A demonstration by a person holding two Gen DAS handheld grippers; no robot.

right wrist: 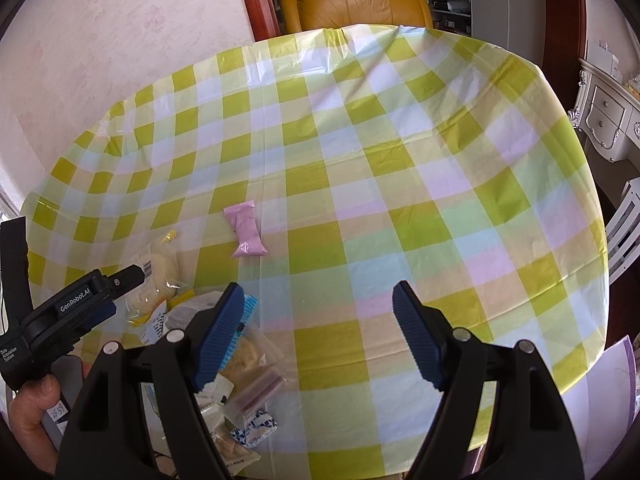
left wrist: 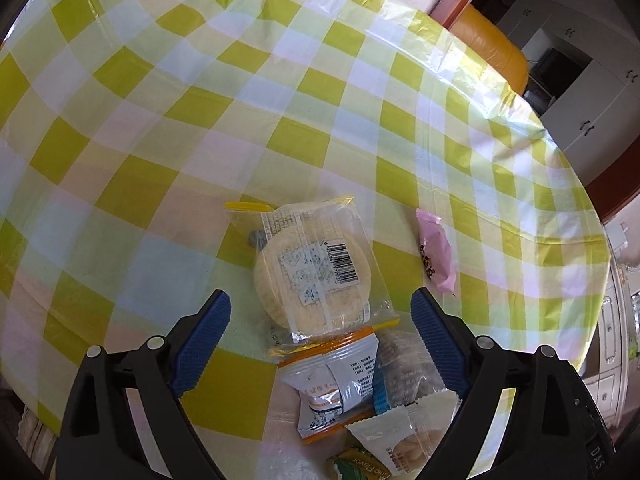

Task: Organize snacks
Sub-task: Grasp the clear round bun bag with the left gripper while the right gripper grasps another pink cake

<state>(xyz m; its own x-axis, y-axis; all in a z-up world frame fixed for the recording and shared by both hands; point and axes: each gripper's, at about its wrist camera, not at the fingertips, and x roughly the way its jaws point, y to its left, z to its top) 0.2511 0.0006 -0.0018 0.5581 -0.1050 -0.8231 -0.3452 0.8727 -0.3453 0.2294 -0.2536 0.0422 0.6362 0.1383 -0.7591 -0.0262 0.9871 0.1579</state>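
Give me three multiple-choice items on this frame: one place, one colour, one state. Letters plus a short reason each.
1. Where does the pink packet lie relative to the snack pile?
A. on top of the pile
B. alone on the cloth, apart from the pile
C. between the right tool's pads

2. What colours is the tablecloth?
A. red and black stripes
B. plain blue
C. yellow-green and white checks

3. What state is the left tool in?
A. open, pads touching nothing
B. shut on the round biscuit pack
C. shut on the pink packet

Answers:
1 B: bare cloth shows all round the pink packet, with the pile nearer the cameras.
2 C: checks cover the whole table in both views.
3 A: both blue pads stand wide apart either side of the round biscuit pack, with cloth showing between pad and wrapper.
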